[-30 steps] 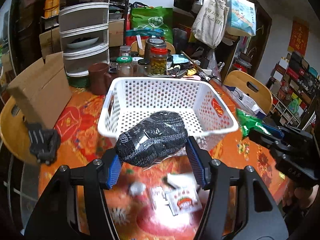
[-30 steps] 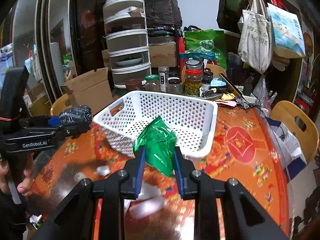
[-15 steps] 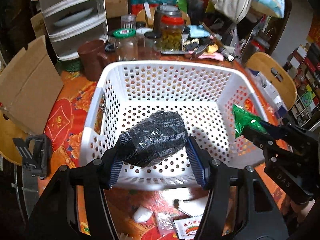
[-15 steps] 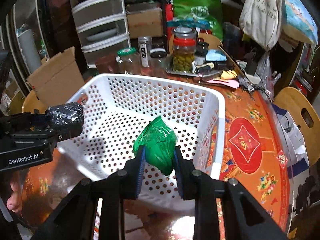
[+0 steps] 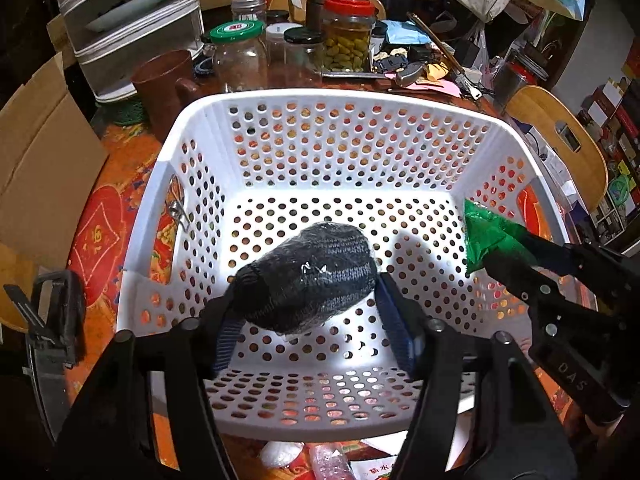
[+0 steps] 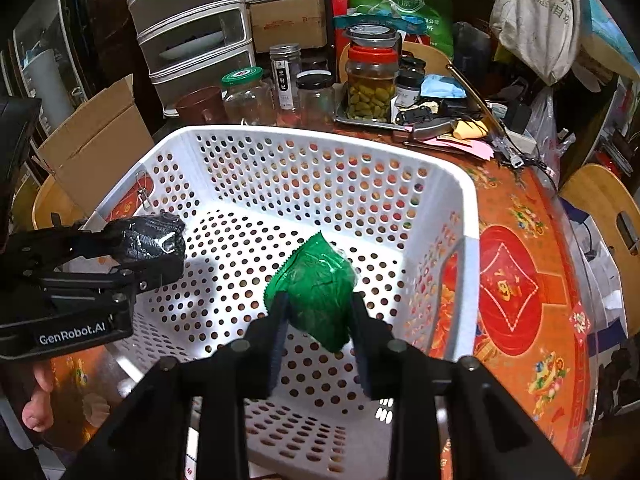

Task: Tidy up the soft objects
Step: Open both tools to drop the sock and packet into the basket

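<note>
Your left gripper [image 5: 310,316]: closed around dark knit bundle [image 5: 306,276], held over the white basket [image 5: 320,100], left side. Your right gripper [image 6: 318,326]: clamped on green wrapped packet [image 6: 316,284], over the basket's right half.

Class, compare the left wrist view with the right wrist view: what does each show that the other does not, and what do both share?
Left wrist only: small packets on the table below the basket's near rim.
Right wrist only: the "GenRobot.AI" label on the left gripper.
Both: the white basket, dark knit bundle, green packet and pickle jar.
</note>
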`<act>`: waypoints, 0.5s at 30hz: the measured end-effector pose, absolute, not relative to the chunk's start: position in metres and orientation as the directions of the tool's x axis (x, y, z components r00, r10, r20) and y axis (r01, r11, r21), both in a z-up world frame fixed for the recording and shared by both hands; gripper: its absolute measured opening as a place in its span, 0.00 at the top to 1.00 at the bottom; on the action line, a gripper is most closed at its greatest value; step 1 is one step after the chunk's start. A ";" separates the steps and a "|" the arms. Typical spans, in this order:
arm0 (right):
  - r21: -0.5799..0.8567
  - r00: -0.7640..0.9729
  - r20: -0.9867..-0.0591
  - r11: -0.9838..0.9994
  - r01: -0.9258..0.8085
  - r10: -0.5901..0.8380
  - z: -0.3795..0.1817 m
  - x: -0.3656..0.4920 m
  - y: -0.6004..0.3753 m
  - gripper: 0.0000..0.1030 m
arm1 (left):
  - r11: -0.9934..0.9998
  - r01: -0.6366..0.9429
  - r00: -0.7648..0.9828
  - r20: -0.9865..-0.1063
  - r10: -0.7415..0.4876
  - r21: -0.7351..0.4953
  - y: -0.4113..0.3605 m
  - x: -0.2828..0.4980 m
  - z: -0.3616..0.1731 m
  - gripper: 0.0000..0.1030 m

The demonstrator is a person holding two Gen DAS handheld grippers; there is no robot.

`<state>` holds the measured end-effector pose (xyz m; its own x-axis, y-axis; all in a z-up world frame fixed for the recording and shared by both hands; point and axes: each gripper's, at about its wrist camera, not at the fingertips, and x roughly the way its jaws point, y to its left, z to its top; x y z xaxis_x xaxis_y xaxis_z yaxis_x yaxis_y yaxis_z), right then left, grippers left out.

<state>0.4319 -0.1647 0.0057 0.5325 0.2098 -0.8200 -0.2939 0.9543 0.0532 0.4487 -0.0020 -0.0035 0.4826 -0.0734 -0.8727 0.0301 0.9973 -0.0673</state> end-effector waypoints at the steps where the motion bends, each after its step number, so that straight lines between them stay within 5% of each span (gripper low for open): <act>1: 0.055 0.544 -0.812 0.955 -0.290 0.212 0.008 0.430 -0.167 0.64 | 0.998 0.028 0.493 -0.867 -0.068 -0.062 -0.002 0.447 -0.001 0.34; 5: 0.070 0.594 -0.769 0.955 -0.288 0.236 0.027 0.417 -0.177 0.48 | 0.997 0.019 0.553 -0.830 -0.073 -0.075 0.003 0.434 0.019 0.22; 7: 0.091 0.619 -0.738 0.949 -0.301 0.267 0.040 0.404 -0.182 0.28 | 0.996 0.035 0.583 -0.808 -0.085 -0.080 0.005 0.421 0.035 0.20; 15: 0.114 0.698 -0.630 0.930 -0.349 0.339 0.057 0.287 -0.207 0.12 | 0.999 0.036 0.716 -0.697 -0.026 0.001 0.036 0.285 0.071 0.01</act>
<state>0.2870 -0.2074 0.0574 0.6984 0.3394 -0.6301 -0.3492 0.9301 0.1140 0.2853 0.0355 0.0710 0.7161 -0.0256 -0.6975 0.0363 0.9993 0.0006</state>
